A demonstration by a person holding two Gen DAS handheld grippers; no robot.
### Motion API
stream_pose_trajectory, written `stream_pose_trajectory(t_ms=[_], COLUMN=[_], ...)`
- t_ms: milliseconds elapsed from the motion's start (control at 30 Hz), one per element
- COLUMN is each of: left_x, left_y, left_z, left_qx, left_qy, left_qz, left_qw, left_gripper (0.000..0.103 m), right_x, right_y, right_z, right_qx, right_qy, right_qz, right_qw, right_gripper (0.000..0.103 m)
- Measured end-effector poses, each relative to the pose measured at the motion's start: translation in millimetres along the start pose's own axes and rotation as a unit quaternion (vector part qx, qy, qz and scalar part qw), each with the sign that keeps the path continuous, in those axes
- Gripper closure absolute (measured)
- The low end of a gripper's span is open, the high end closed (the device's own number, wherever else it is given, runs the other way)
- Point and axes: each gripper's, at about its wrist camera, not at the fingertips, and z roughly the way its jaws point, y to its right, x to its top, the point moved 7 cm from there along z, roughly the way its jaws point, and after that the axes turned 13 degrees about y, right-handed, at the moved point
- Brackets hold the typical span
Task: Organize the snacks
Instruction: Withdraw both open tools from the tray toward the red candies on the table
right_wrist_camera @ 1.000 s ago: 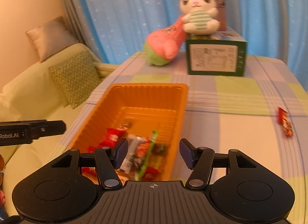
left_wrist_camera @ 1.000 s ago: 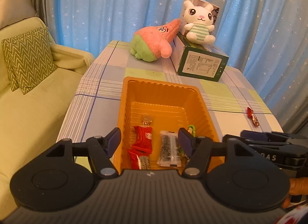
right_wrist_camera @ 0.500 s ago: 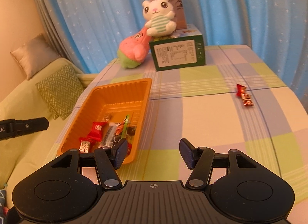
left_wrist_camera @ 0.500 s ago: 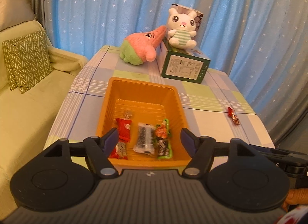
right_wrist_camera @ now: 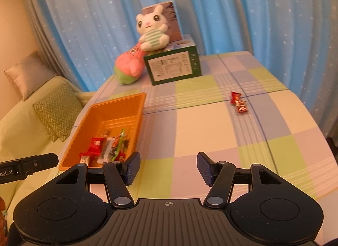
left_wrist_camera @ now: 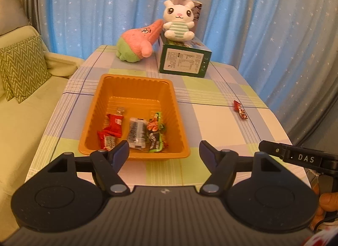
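Note:
An orange tray (left_wrist_camera: 135, 89) (right_wrist_camera: 118, 108) lies on the checked tablecloth and holds several wrapped snacks (left_wrist_camera: 135, 129) (right_wrist_camera: 105, 146). One red wrapped snack (left_wrist_camera: 240, 109) (right_wrist_camera: 238, 103) lies alone on the cloth at the right. My left gripper (left_wrist_camera: 164, 154) hovers above the tray's near rim; its jaws are opening and nothing is between them. My right gripper (right_wrist_camera: 168, 168) hangs open and empty over the bare cloth, right of the tray and well short of the lone snack.
A green box (left_wrist_camera: 183, 59) (right_wrist_camera: 174, 67) stands at the table's far end with a white plush rabbit (left_wrist_camera: 178, 24) on top and a pink-and-green plush (left_wrist_camera: 137, 44) beside it. A sofa with a zigzag cushion (left_wrist_camera: 21, 66) runs along the left. Blue curtains hang behind.
Both grippers have pulled back from the tray and risen a little, so more of the table shows. The left jaws stand wider. The right view has swung toward the lone red snack.

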Motion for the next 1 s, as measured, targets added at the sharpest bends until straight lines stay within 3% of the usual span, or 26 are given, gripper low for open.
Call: stream_pose_trajectory(t_ms=[433, 1000], left_x=[-3.1, 5.0], left_y=[43.4, 105.6], left_z=[14.1, 86.2], left_qx=[-0.036, -0.072], left_qy=[-0.008, -0.018], left_qz=[0.013, 0.018], left_qw=[0.9992, 0.9971], left_gripper=[0.030, 0.030], right_x=[3.3, 26.3], right_y=[48.3, 126.2], right_z=[-14.7, 6.6], right_qx=[-0.039, -0.098], right_qy=[0.011, 0.036], right_qz=[0.029, 0.030], right_qw=[0.999, 0.994], right_gripper=[0.043, 0.044])
